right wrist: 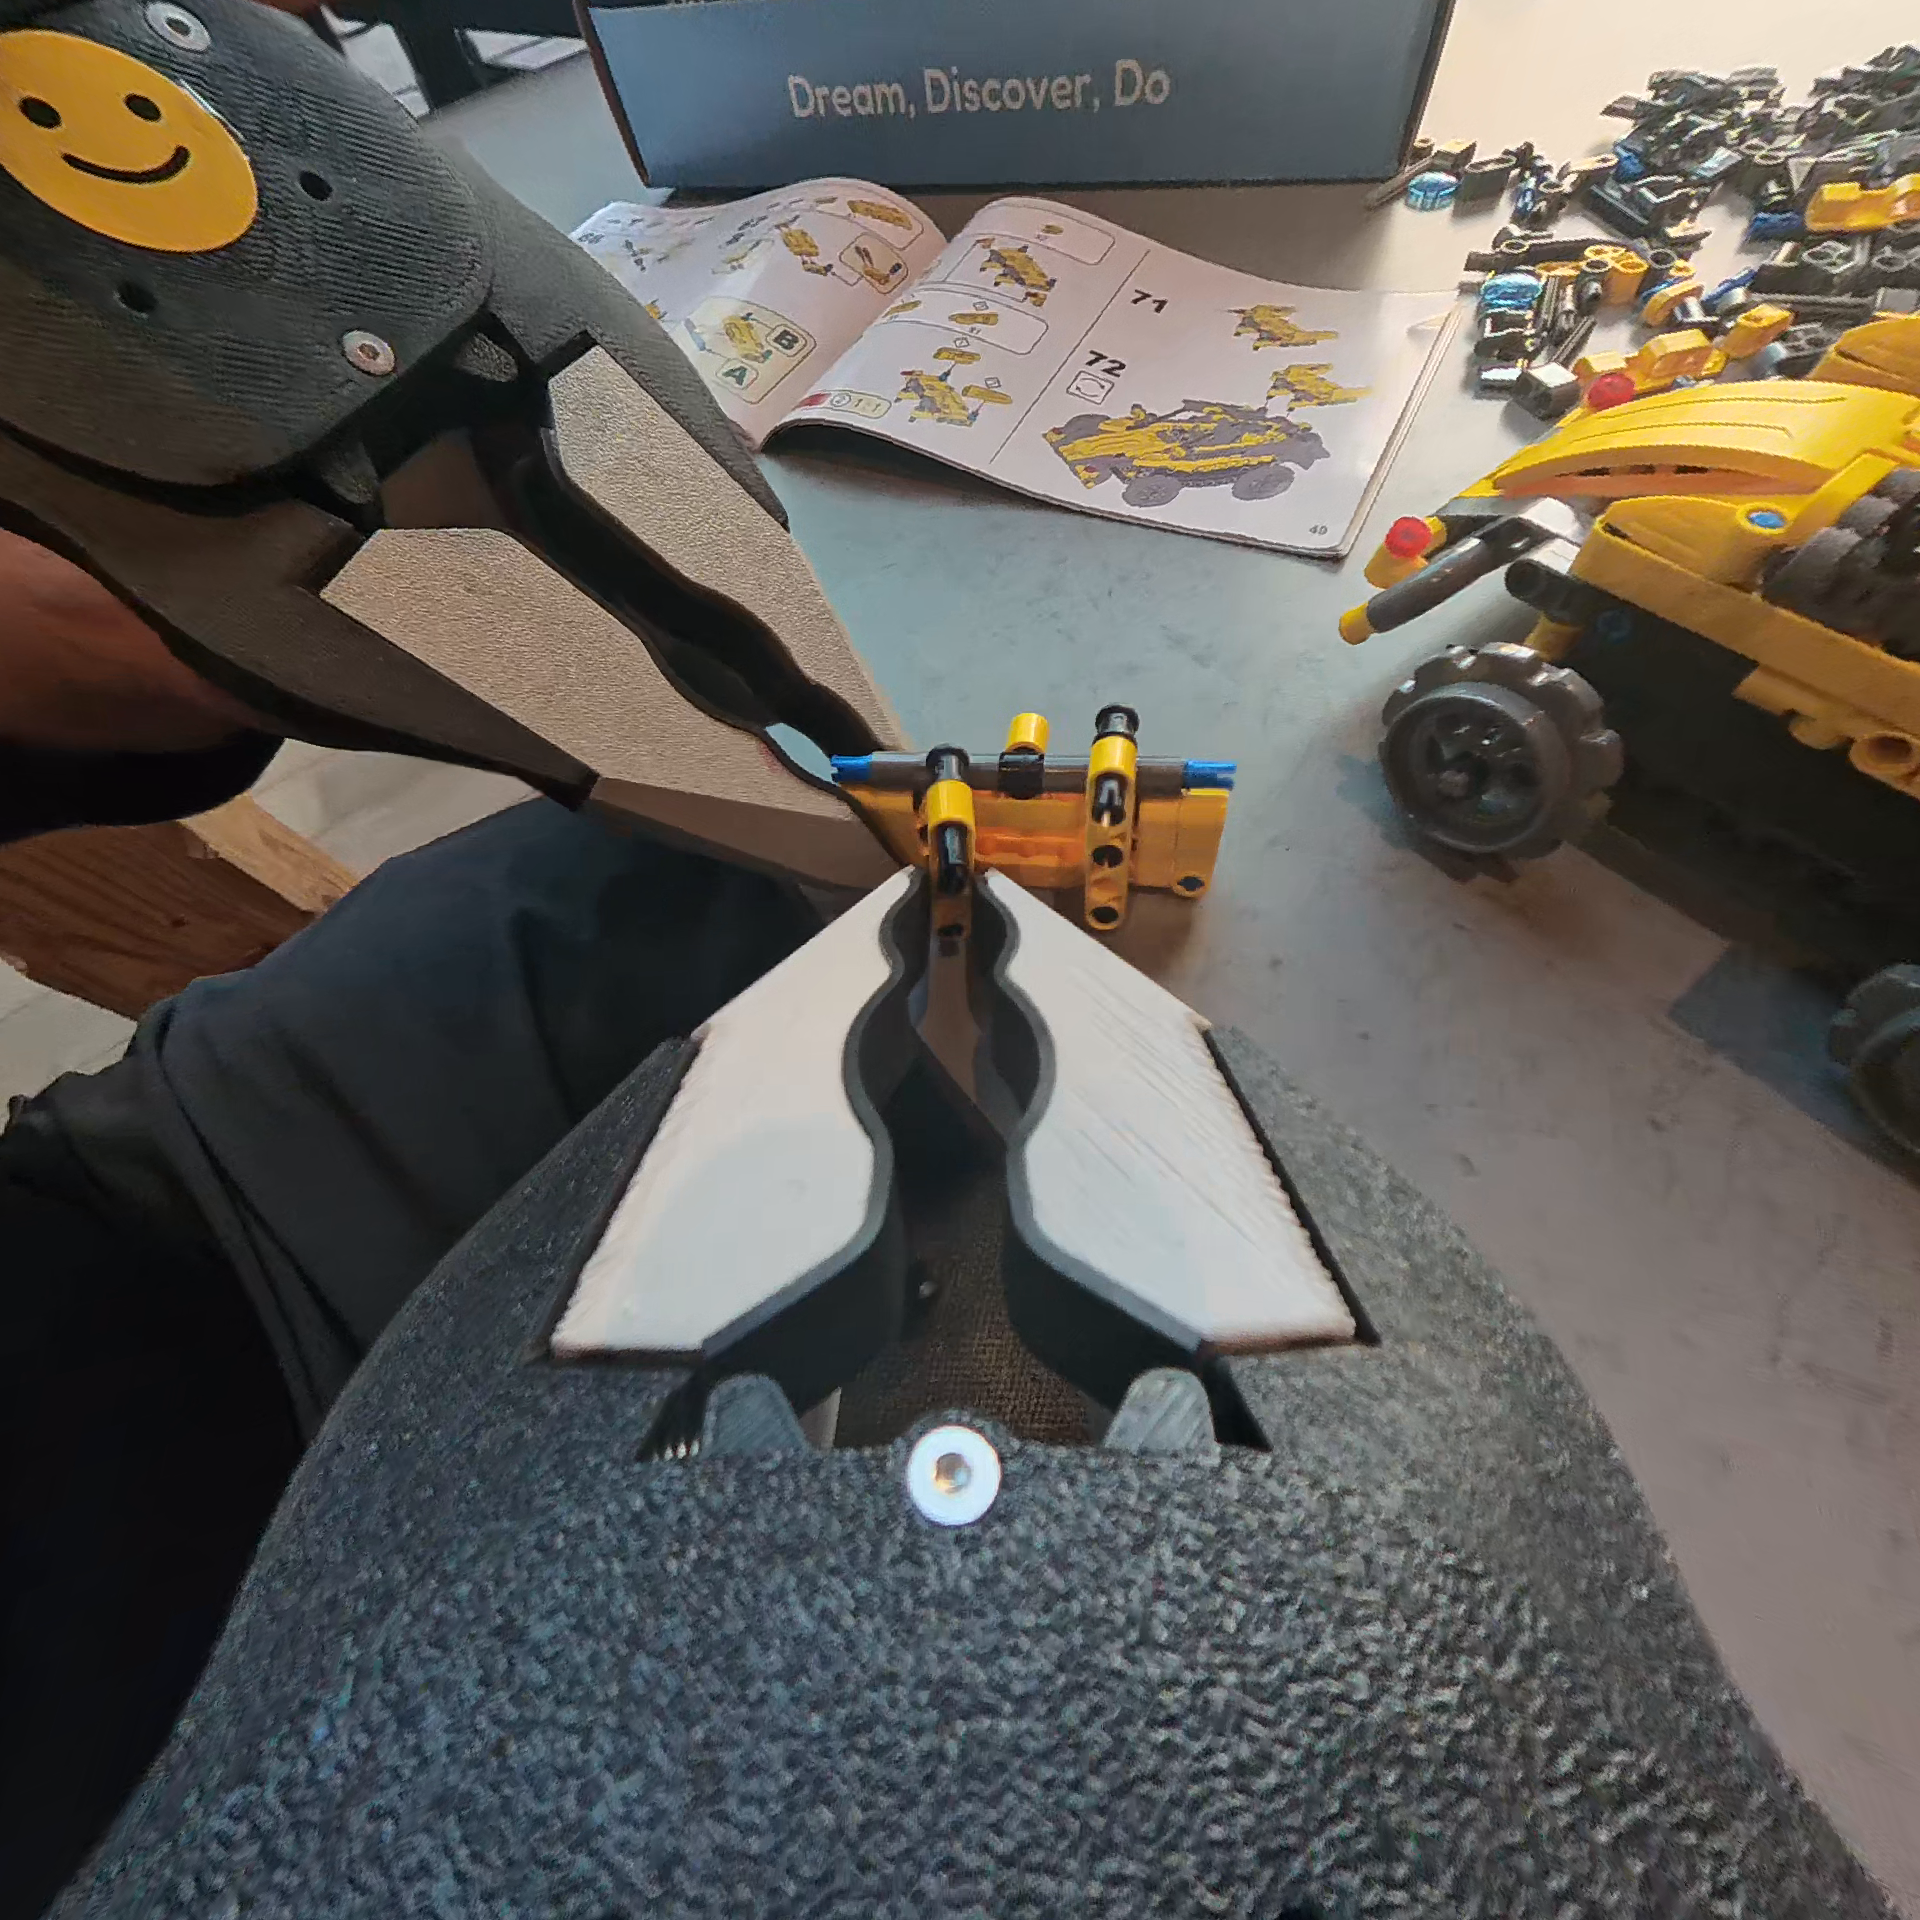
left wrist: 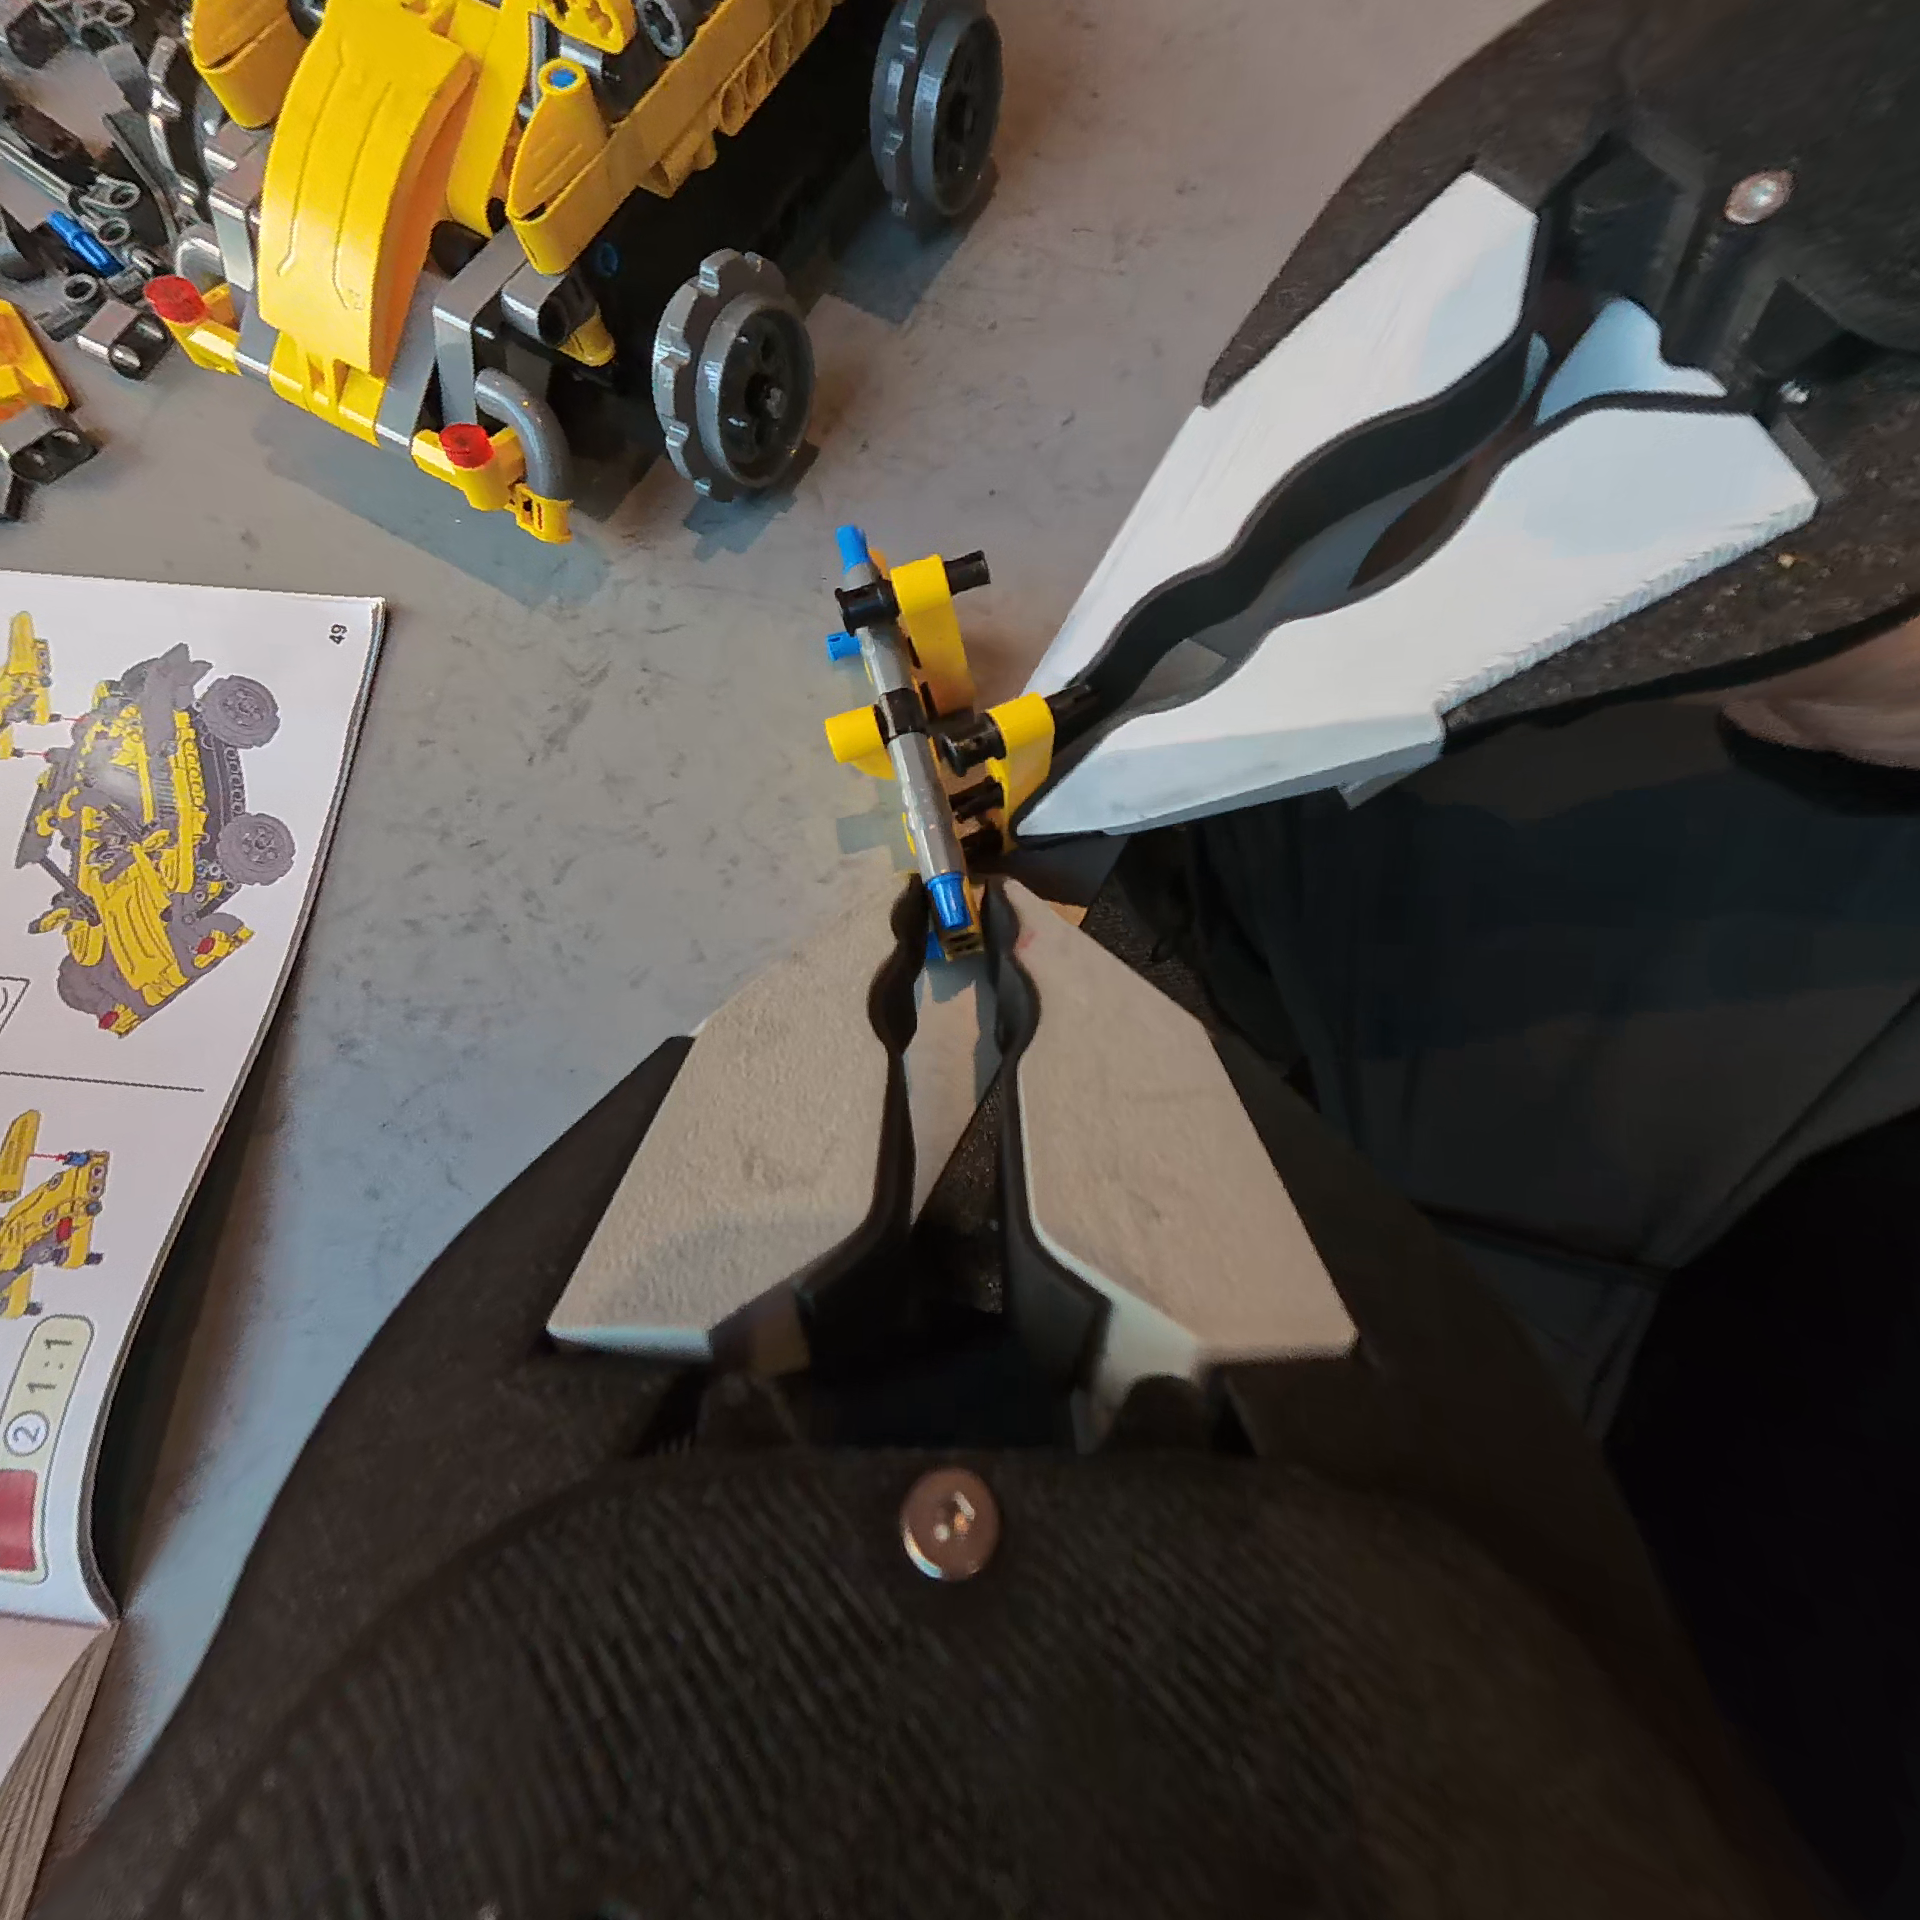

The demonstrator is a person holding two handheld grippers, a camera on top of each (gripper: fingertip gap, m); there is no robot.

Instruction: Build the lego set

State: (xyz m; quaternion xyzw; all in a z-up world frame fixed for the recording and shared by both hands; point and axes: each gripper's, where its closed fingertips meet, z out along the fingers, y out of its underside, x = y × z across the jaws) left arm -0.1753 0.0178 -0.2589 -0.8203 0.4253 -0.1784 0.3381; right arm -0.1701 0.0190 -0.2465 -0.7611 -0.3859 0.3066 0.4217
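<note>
1. Two grippers meet on one small brick assembly (left wrist: 914, 727): a yellow frame crossed by a grey axle with blue ends and studded with black pins, held just above the grey table (left wrist: 582, 748).
2. From the right wrist view the same assembly (right wrist: 1039, 821) lies crosswise just ahead of the near fingertips, axle running side to side.
3. The left gripper (left wrist: 951, 914) is clenched on the assembly's near end, its tips pinching the yellow piece beside the blue axle cap.
4. The right gripper (right wrist: 948, 894) is closed on a black pin and yellow connector jutting from the assembly's side; in the left view it (left wrist: 1049, 769) comes in from the right at an angle.
5. The left gripper (right wrist: 831, 769), seen from the right camera, reaches in from the upper left and bears a yellow smiley disc (right wrist: 120, 140) on its body.
6. Beyond the assembly stands a large yellow-and-black model vehicle (left wrist: 499, 239) with grey wheels.
7. An open instruction booklet (right wrist: 1039, 364) lies on the table, a blue box (right wrist: 1018, 94) behind it.
8. Loose black, yellow and blue parts (right wrist: 1662, 208) are heaped beside the vehicle.
9. Someone's dark sleeve (right wrist: 416, 1039) shows beneath the grippers.
</note>
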